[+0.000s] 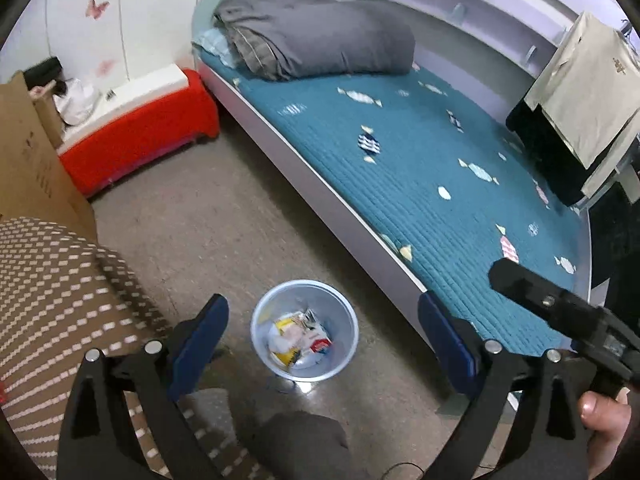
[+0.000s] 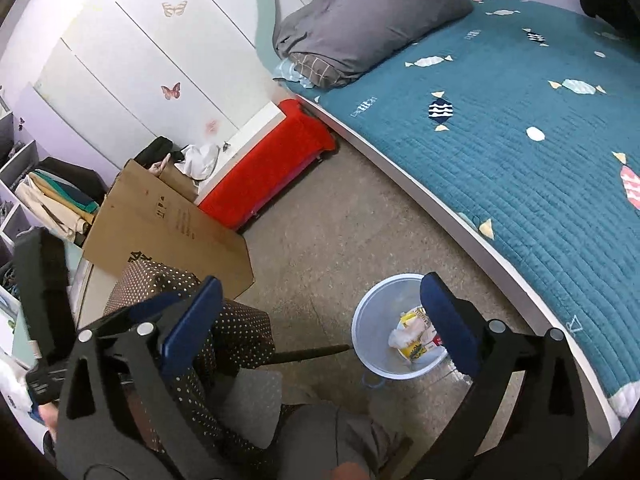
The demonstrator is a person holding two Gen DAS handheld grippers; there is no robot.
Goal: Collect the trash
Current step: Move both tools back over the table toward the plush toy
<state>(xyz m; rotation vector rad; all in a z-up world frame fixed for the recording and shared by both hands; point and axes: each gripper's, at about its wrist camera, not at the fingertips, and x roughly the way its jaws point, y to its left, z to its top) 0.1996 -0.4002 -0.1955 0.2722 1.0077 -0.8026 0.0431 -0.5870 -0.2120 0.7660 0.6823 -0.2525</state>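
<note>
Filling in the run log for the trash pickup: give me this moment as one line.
left claw: open, empty | right claw: open, empty | trash bin: on floor beside bed, wrappers inside | phase: both claws above bin

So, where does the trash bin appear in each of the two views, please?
Left wrist view: the trash bin stands on the floor at bottom centre, between the open left gripper fingers.
Right wrist view: the bin is at lower right, partly behind the right finger of the open right gripper.
Shared landmark: the teal bed just beside the bin.
</note>
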